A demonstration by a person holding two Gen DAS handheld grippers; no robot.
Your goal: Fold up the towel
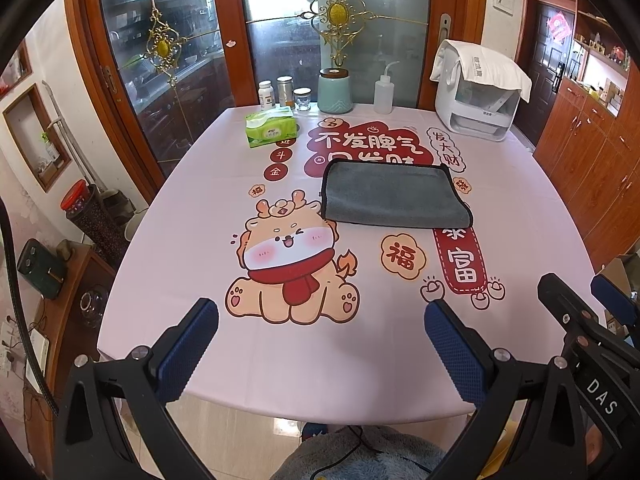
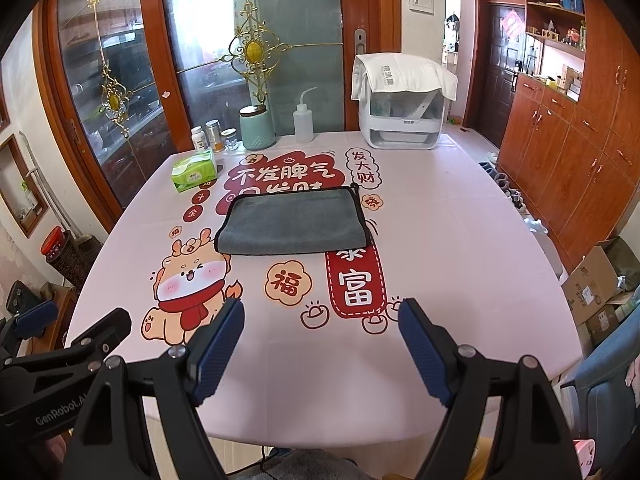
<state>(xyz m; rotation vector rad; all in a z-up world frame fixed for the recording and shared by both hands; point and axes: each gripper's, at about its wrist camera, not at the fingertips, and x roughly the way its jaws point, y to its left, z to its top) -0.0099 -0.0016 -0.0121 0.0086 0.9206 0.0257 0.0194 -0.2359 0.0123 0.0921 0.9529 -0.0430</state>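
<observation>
A grey towel with black trim lies folded flat near the middle of the pink printed tablecloth; it also shows in the right wrist view. My left gripper is open and empty above the table's near edge, well short of the towel. My right gripper is open and empty, also near the front edge, with the towel ahead of it. The right gripper shows at the right edge of the left wrist view, and the left gripper shows at the left edge of the right wrist view.
At the table's far edge stand a green tissue pack, small jars, a teal canister, a squeeze bottle and a white appliance under a cloth. Wooden cabinets line the right.
</observation>
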